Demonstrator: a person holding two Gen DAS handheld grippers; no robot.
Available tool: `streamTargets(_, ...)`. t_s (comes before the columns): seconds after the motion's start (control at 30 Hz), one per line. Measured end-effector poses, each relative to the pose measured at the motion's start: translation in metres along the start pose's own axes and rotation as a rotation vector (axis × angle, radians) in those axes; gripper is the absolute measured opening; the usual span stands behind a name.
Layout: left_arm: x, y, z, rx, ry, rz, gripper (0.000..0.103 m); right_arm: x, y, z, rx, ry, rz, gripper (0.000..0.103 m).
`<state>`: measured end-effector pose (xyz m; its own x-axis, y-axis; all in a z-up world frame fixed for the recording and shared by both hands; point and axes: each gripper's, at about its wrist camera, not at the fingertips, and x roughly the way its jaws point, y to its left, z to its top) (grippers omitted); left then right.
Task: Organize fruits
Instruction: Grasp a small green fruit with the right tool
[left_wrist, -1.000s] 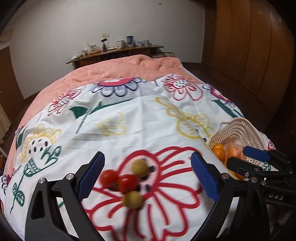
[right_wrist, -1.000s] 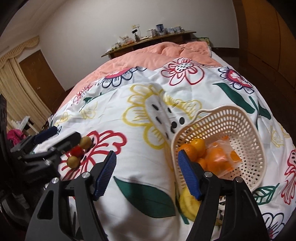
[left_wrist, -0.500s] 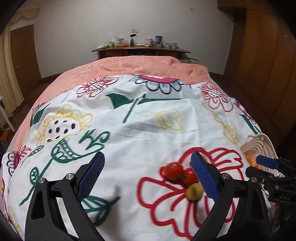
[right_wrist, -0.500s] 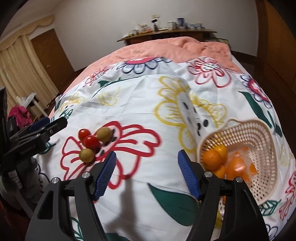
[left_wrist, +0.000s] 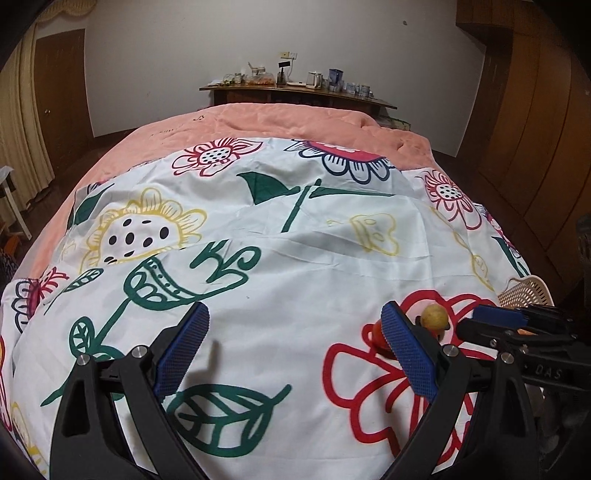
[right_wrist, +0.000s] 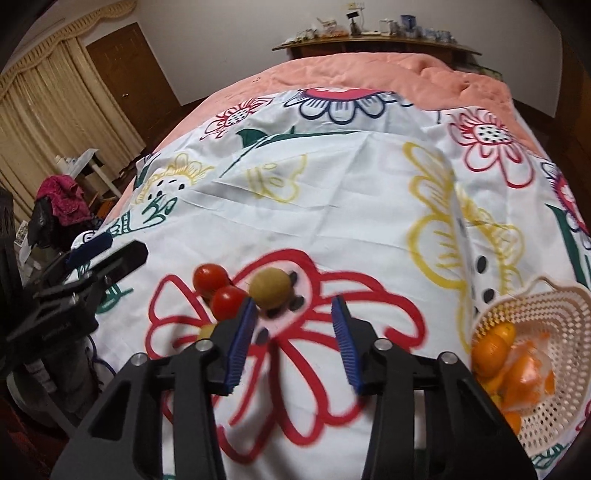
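Loose fruits on the bed: a yellow-green fruit lies on the red flower print of the floral sheet, touching or just beside two red tomatoes on its left; a second yellowish fruit is mostly hidden behind your right finger. The cream basket, already holding oranges, sits well apart at the right edge of the bed. Your right hand-held gripper has its fingers wide apart and empty, the gap lying just short of the yellow-green fruit. Your left hand-held gripper is likewise wide and empty, over bare sheet beside the cluster. Step in hand, judging from this: approach for a pick. The next move calls for advancing the right fingers around the yellow-green fruit without nudging the tomatoes, then closing gently on the soft bedding.
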<state>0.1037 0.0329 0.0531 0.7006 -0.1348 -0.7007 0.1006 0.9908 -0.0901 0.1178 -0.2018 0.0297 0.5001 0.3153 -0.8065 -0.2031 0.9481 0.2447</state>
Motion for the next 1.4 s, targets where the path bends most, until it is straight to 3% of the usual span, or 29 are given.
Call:
streamTargets(0.47,0.006,0.013,-0.004,-0.034,0.010,-0.045,0.096,0.040,0.018,0.024,0.013,0.070,0.031,0.033)
streamTargets(0.77,0.009,0.015,-0.005,-0.042,0.012,-0.060,0.096,0.041,0.022,0.024,0.001,0.075,0.027,0.030)
streamTargets(1.07,0.009,0.016,-0.005,-0.039,0.013,-0.058,0.096,0.021,0.019,0.020,0.024,0.004,0.034,0.030)
streamTargets(1.4,0.014,-0.006,-0.007,0.044,0.040,-0.041,0.096,-0.010,-0.003,0.005,0.055,-0.072,-0.015,0.030)
